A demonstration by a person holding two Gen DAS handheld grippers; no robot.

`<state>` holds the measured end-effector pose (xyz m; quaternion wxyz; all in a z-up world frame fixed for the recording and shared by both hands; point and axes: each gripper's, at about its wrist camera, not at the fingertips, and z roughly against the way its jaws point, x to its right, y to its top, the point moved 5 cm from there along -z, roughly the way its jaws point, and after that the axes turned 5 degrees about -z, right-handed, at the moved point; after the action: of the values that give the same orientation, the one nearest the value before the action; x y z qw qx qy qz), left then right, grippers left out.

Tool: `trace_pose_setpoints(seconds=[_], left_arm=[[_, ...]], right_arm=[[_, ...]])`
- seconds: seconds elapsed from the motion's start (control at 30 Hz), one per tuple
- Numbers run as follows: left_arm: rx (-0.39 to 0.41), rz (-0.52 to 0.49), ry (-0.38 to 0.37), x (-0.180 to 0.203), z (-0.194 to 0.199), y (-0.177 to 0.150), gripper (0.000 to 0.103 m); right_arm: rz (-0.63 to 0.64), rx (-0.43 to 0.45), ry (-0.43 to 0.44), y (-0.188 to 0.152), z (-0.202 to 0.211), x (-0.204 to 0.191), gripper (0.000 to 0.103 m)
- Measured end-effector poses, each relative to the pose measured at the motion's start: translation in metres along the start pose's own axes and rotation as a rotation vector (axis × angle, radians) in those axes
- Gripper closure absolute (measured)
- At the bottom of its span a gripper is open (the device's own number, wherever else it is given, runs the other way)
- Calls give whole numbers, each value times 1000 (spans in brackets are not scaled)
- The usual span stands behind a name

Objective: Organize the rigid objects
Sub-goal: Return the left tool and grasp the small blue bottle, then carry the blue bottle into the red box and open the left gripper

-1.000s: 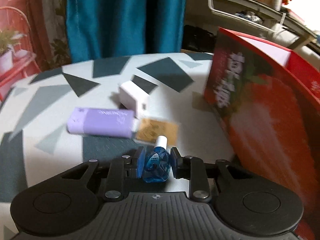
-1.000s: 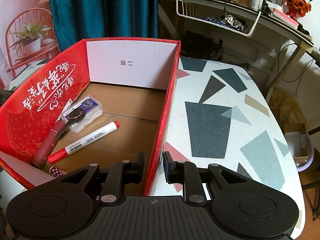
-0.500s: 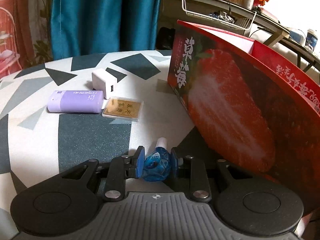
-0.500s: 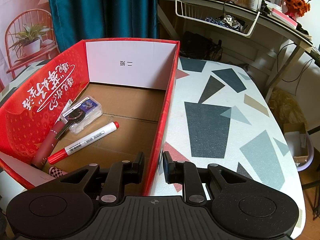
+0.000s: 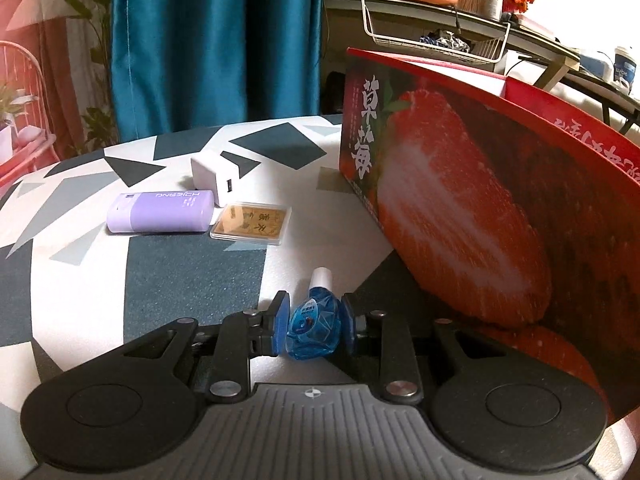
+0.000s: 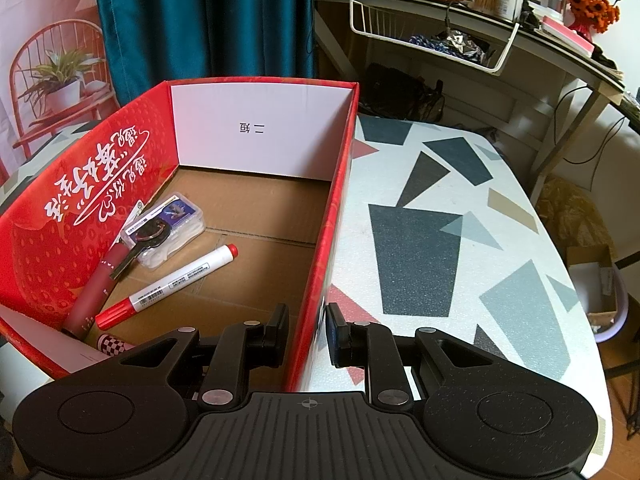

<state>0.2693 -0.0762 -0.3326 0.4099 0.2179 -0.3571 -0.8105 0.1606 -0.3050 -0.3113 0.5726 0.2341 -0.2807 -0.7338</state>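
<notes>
Swung rightward toward box [image 5: 500, 208], left gripper [image 5: 314, 324] clamping blue bottle [image 5: 314, 330] for dropping inside; right gripper [image 6: 307, 334] pinching near wall, steadying it.

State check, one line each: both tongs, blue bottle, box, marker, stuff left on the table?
left tongs: shut on blue bottle
blue bottle: capped, gripped
right tongs: clamped on red box wall
red box: open-topped, upright
red marker: capped, lying in box
purple case: lying on table
white charger: on table, unplugged
</notes>
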Motion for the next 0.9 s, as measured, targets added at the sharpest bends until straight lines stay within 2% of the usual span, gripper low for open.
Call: trace_pose_setpoints(seconds=[0.27, 0.5, 0.6, 0.7, 0.8, 0.9], left_arm=[[-20, 10, -3, -3, 0, 4, 75], [94, 45, -15, -14, 24, 47, 75], [165, 29, -58, -10, 39, 77, 75], [212, -35, -112, 2, 49, 104, 75], [208, -81, -196, 18, 49, 121, 75], [200, -159, -223, 37, 44, 130, 75]], right_arm=[[0, -1, 0, 0, 0, 0, 84], [0, 0, 0, 0, 0, 0, 84], [1, -1, 1, 0, 0, 0, 84], [1, -1, 1, 0, 0, 0, 84], [1, -1, 1, 0, 0, 0, 84], [0, -1, 1, 0, 0, 0, 84]])
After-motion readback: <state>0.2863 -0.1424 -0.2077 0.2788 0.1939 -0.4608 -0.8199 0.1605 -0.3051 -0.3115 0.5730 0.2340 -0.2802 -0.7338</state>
